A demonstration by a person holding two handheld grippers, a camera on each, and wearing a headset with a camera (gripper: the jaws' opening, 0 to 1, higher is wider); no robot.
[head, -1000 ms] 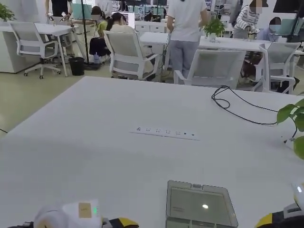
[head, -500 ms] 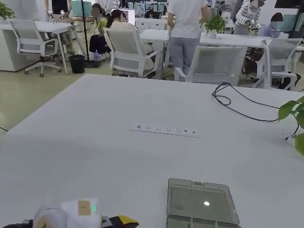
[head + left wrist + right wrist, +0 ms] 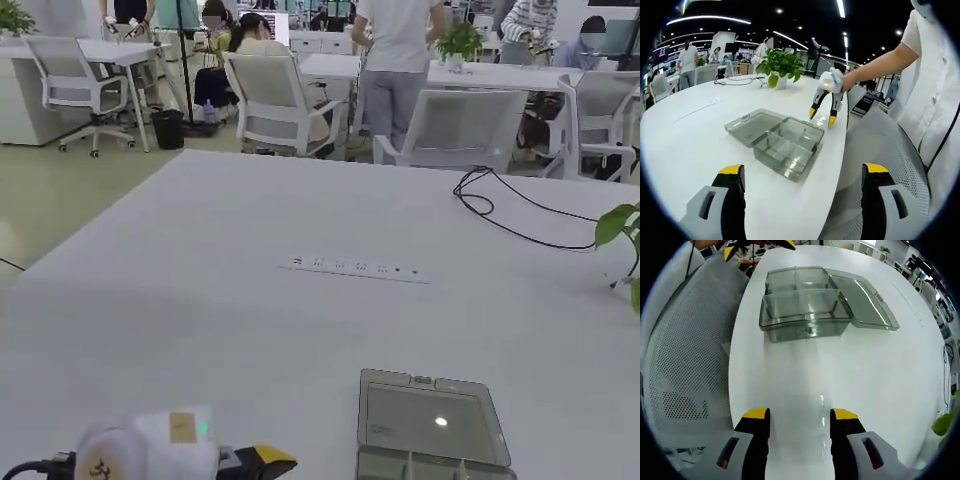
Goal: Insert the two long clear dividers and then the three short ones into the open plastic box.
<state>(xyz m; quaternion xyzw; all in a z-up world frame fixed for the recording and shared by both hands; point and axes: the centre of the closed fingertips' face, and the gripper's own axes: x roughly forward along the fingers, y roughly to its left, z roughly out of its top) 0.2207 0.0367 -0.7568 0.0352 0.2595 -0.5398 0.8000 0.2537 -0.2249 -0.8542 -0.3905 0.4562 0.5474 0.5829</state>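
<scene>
My left claw (image 3: pixel 803 169) gapes wide, my right claw (image 3: pixel 800 413) is parted, both empty. Plastic box (image 3: pixel 805 326) sits open near desk (image 3: pixel 850 375) edge, lid (image 3: pixel 865 297) flat. Can't spot dividers; next I likely fetch a long one.

Bright, even office light falls from above, and the ceiling strip lights (image 3: pixel 842 7) show as white streaks in the left gripper view. In the head view the white tabletop (image 3: pixel 200 330) looks pale and almost washed out, with only faint, soft shadows. One small white glint sits on the open box lid (image 3: pixel 441 422). In the right gripper view a dull sheen lies on the tabletop near the jaws. Both gripper views bend strongly toward their edges. The head view is slightly soft.
</scene>
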